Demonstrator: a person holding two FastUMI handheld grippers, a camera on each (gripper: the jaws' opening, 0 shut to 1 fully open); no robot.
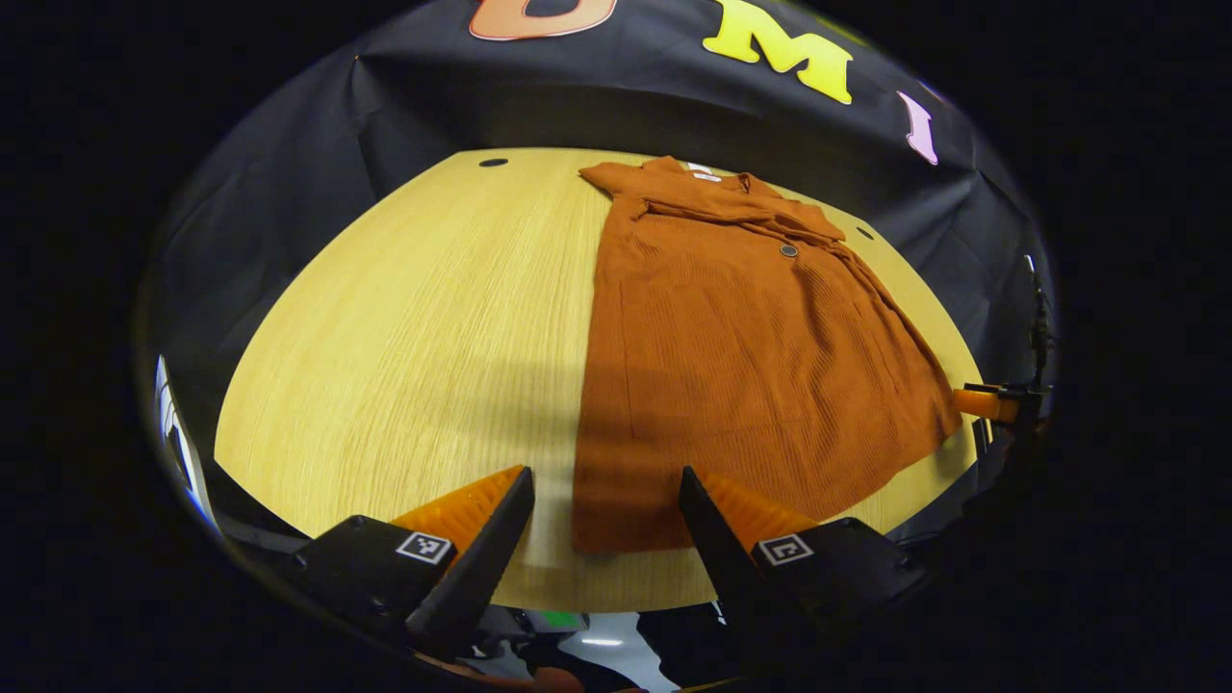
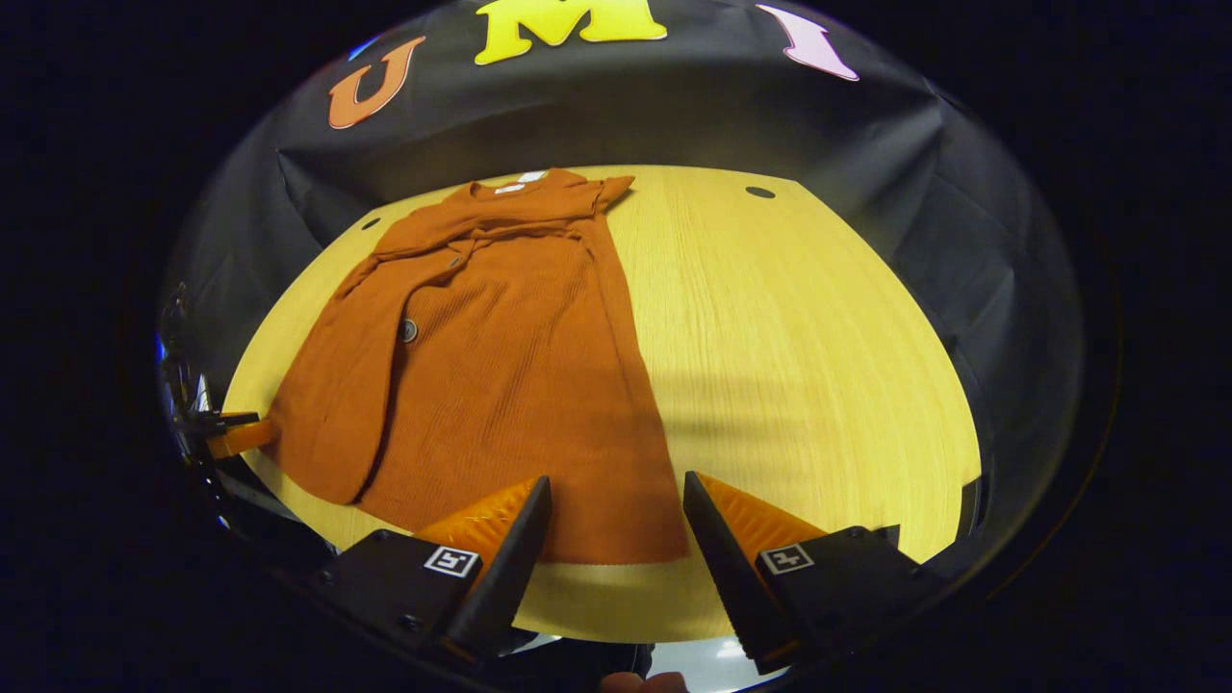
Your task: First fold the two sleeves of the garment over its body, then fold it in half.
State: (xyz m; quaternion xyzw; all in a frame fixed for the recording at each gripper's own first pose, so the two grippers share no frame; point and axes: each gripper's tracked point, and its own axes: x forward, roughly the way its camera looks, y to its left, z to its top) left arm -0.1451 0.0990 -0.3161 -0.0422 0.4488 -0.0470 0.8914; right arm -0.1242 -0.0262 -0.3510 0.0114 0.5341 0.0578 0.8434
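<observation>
**Both sleeves look folded in, and the hem is right by your fingers**

In the left gripper view, your left gripper (image 1: pixel 606 510) has its fingers spread wide and holds nothing. The garment (image 1: pixel 741 356) lies flat on the table (image 1: pixel 404 356). It runs long-ways away from you, with the collar (image 1: pixel 707 178) at the far end and the hem (image 1: pixel 626 539) at the near end. The near left corner of the hem sits just in front of the gap between your fingers. A sleeve (image 1: pixel 741 212) lies across the chest near the button (image 1: pixel 788 250). Far off at the right edge you can see the tip of your other gripper, near the right corner of the hem.

In the right gripper view, your right gripper (image 2: pixel 616 515) is also spread wide and holds nothing. The garment (image 2: pixel 510 385) lies ahead and to the left of it. The near right corner of the hem (image 2: pixel 664 549) sits just in front of the gap between your fingers. The collar (image 2: pixel 520 188) is at the far end.

So I think the sleeve folds are done and the fold in half comes next. Each hand is close to its own hem corner. You would need to pinch both corners and carry them straight away from you, toward the collar. Watch that both layers of cloth come up together
</observation>
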